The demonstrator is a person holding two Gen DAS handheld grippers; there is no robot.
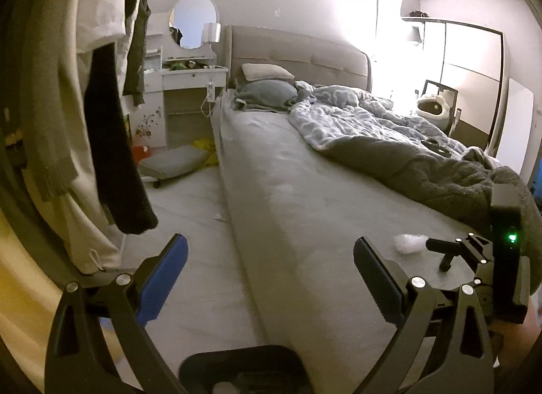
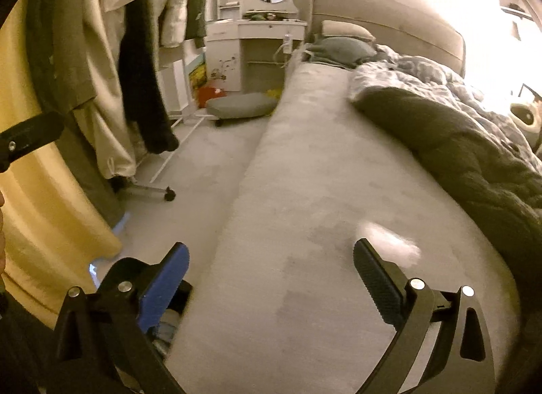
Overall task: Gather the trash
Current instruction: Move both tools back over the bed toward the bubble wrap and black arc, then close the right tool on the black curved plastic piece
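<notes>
Both tools hang spread wide and empty over the near corner of an unmade bed [image 1: 271,163], a grey blanket [image 1: 423,170] heaped toward 2 o'clock. The left tool [image 1: 271,279] straddles the mattress edge, one finger over the floor [image 1: 189,211]. The right tool [image 2: 271,282] sits over bare sheet, and in the left view shows at 3 o'clock.

The trash, a small white wad [image 1: 409,243], lies on the sheet at about 4 o'clock in the left view, just beside the right tool's finger. In the right view it is only a pale blur [image 2: 389,241] at 4 o'clock, near the black finger. A smaller white scrap [image 1: 218,216] lies on the floor against the bed at 9 o'clock.

The risks, judged from here: the wad looks light and soft, so a finger brushing it could flick it off the mattress or under the blanket. Closing low could pinch sheet with it. The blur suggests motion, which makes overshoot likelier.
</notes>
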